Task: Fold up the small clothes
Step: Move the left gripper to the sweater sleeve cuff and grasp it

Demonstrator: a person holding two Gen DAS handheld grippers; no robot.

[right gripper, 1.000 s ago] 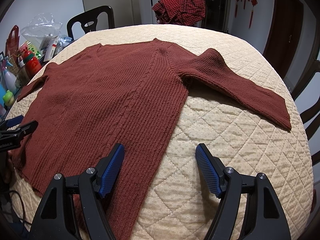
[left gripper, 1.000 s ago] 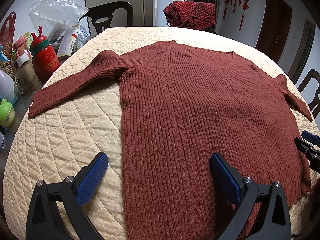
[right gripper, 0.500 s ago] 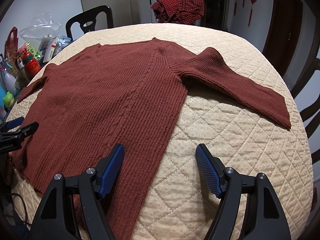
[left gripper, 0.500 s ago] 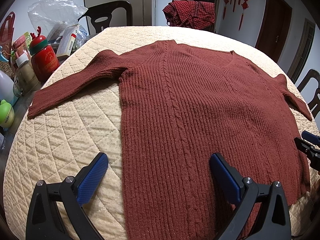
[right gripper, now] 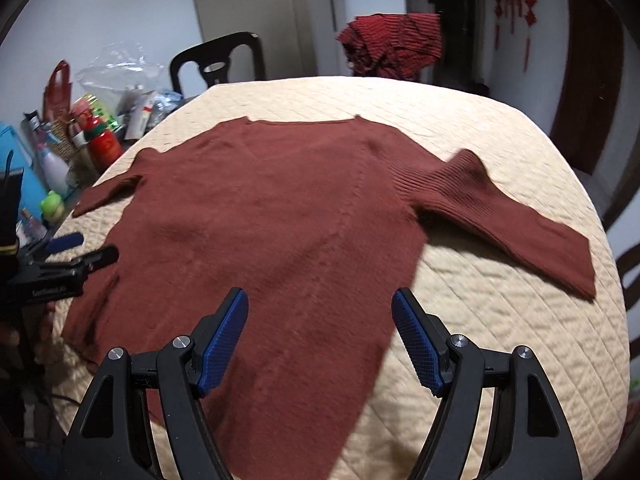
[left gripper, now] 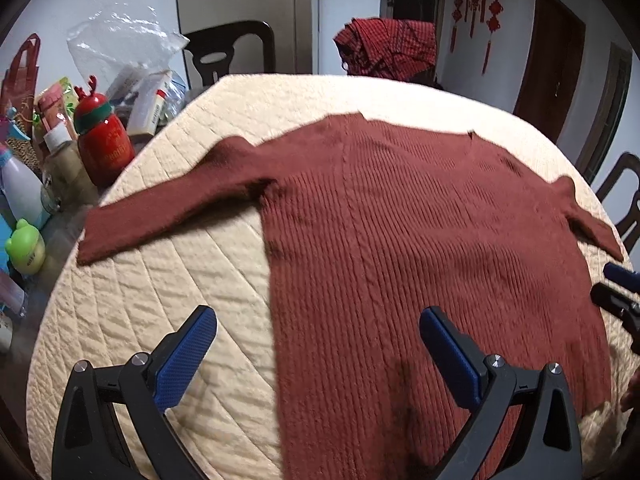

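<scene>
A rust-red ribbed sweater point(left gripper: 400, 232) point(right gripper: 272, 232) lies flat on the quilted cream table cover point(left gripper: 160, 300) point(right gripper: 500, 340), both sleeves spread out to the sides. My left gripper point(left gripper: 318, 346) hangs open above the sweater's left hem edge, holding nothing. My right gripper point(right gripper: 320, 328) is open over the right hem side, also holding nothing. The right gripper's tips point(left gripper: 616, 292) show at the right edge of the left wrist view, and the left gripper point(right gripper: 76, 252) shows at the left edge of the right wrist view.
Bottles, a red reindeer flask point(left gripper: 102, 136), boxes and a plastic bag crowd the table's left side. A red plaid garment point(left gripper: 388, 48) hangs on a chair beyond the table. Dark chairs point(left gripper: 228, 54) stand around it.
Both grippers have lifted and pulled back a little, so the sweater sits farther away in both views. The frames now are blurred with motion. The sweater has not moved.
</scene>
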